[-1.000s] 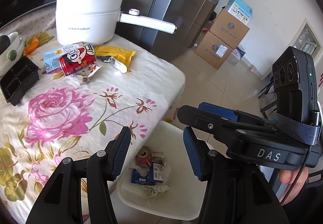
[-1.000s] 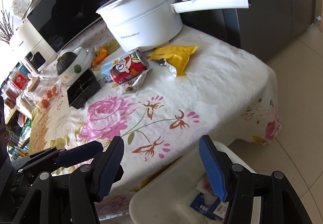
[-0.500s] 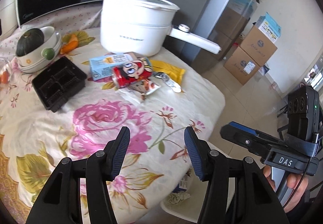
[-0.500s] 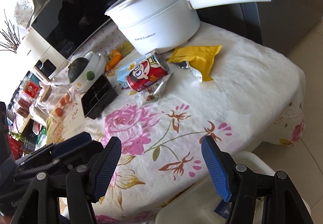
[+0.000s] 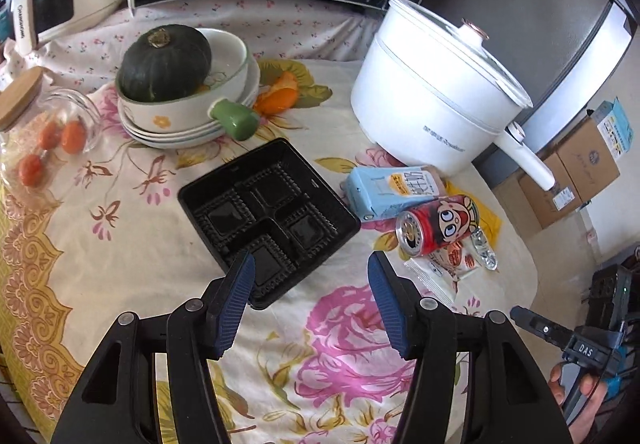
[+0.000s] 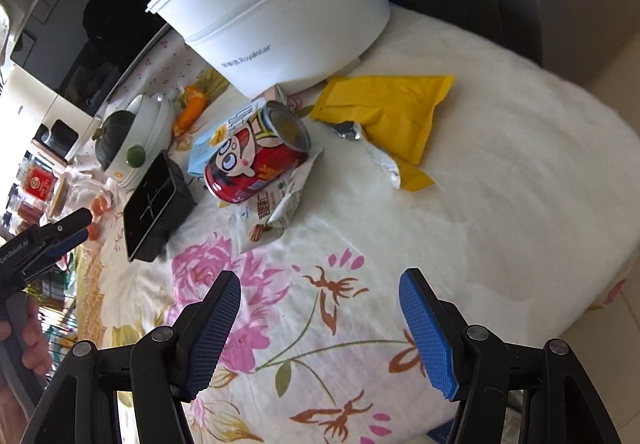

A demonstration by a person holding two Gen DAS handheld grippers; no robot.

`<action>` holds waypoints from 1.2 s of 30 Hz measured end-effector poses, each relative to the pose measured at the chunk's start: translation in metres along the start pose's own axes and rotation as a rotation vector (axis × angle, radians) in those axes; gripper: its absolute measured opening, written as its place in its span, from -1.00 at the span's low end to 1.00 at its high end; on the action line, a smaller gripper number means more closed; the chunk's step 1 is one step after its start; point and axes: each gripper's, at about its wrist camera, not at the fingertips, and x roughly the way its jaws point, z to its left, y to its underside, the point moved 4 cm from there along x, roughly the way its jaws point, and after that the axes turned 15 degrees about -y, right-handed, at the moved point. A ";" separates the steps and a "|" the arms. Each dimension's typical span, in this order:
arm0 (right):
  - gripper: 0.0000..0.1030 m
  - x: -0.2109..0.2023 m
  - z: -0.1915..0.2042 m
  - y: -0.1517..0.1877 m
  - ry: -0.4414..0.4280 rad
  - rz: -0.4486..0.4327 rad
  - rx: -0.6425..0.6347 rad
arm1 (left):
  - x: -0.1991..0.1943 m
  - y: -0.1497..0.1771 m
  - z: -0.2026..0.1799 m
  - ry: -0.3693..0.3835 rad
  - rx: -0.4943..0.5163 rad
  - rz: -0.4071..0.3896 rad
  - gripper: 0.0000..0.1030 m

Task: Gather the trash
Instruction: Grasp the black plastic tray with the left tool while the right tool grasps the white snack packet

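While you are holding your left gripper [image 5: 311,284] over the flowery cloth [image 5: 120,244], its jaws have just been opening wider, with nothing between them. Your right gripper [image 6: 320,308] is spreading wide and empty too. Black tray [image 5: 268,219] is lying just past the left fingers, and the red can [image 6: 256,159] is lying beside the yellow bag [image 6: 392,111].

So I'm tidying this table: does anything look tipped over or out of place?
Yes. A red cartoon can lies on its side against a blue carton, on a torn snack wrapper. A ripped-open yellow packet lies beside them, by the white pot.
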 end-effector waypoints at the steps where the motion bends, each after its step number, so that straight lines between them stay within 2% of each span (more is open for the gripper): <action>1: 0.38 0.007 -0.002 -0.001 -0.019 0.013 0.026 | 0.004 0.002 -0.008 -0.017 0.035 -0.001 0.20; 5: 0.38 0.032 0.004 -0.003 -0.017 0.044 0.008 | 0.031 0.007 -0.030 -0.199 0.192 0.008 0.20; 9: 0.38 0.055 0.019 -0.008 -0.027 0.074 -0.052 | 0.050 0.010 -0.027 -0.244 0.222 0.040 0.20; 11: 0.38 0.066 0.022 -0.014 0.014 0.075 -0.084 | 0.057 0.009 -0.021 -0.296 0.226 0.048 0.20; 13: 0.38 0.074 0.018 -0.023 0.032 0.061 -0.057 | 0.065 0.012 -0.015 -0.311 0.211 0.091 0.18; 15: 0.38 0.082 0.011 -0.030 -0.012 0.052 0.016 | 0.072 0.016 -0.013 -0.283 0.203 0.119 0.07; 17: 0.38 0.090 0.005 -0.033 -0.016 0.047 0.054 | 0.074 0.017 -0.013 -0.271 0.206 0.130 -0.31; 20: 0.38 0.097 0.009 -0.037 0.027 0.025 0.000 | 0.074 0.019 -0.014 -0.237 0.199 0.131 -0.82; 21: 0.34 0.099 0.010 -0.038 0.039 0.025 -0.017 | 0.073 0.019 -0.014 -0.224 0.197 0.130 -0.87; 22: -0.04 0.099 0.010 -0.037 0.048 0.028 -0.028 | 0.072 0.020 -0.015 -0.215 0.194 0.129 -0.92; 23: -0.57 0.101 0.007 -0.035 0.058 0.044 -0.027 | 0.069 0.020 -0.016 -0.203 0.185 0.125 -0.93; 25: -0.74 0.098 -0.001 -0.033 0.034 0.040 0.008 | 0.059 0.017 -0.016 -0.169 0.151 0.106 -0.94; 30: -0.88 0.072 -0.014 -0.024 -0.041 0.019 0.113 | 0.019 0.007 -0.020 -0.057 0.068 -0.005 -0.94; 33: -0.89 0.054 -0.012 -0.016 -0.104 0.009 0.159 | 0.008 0.012 -0.028 -0.024 0.055 -0.015 -0.94; 36: -0.89 0.035 -0.004 -0.008 -0.113 -0.013 0.143 | -0.003 0.018 -0.037 0.019 0.066 -0.034 -0.94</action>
